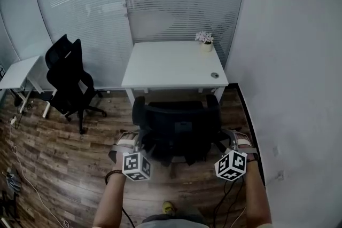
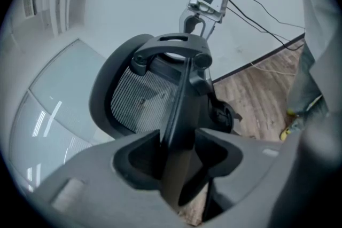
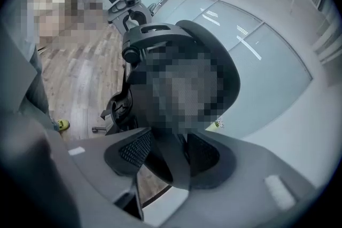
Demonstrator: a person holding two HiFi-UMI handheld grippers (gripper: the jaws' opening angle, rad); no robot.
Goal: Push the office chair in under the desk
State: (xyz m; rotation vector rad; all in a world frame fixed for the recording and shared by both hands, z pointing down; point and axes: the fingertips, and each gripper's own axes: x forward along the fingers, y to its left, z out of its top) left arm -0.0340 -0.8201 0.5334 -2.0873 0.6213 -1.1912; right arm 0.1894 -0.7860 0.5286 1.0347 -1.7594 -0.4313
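Office chair: black, mesh back, standing on the wood floor directly in front of the desk, back toward the person. How far the seat reaches under the desk cannot be told.
Left hand-held gripper: at the left side of the chair back, jaws set wide and closed on the back's edge frame, which fills the gap between them.
Right hand-held gripper: at the right side of the chair back, jaws closed on that edge (part of this view is blurred).
Desk: white, set against the glass partition and close to the right wall.
Flower pot: on the desk's far right corner.
Second chair: black, well apart to the left.
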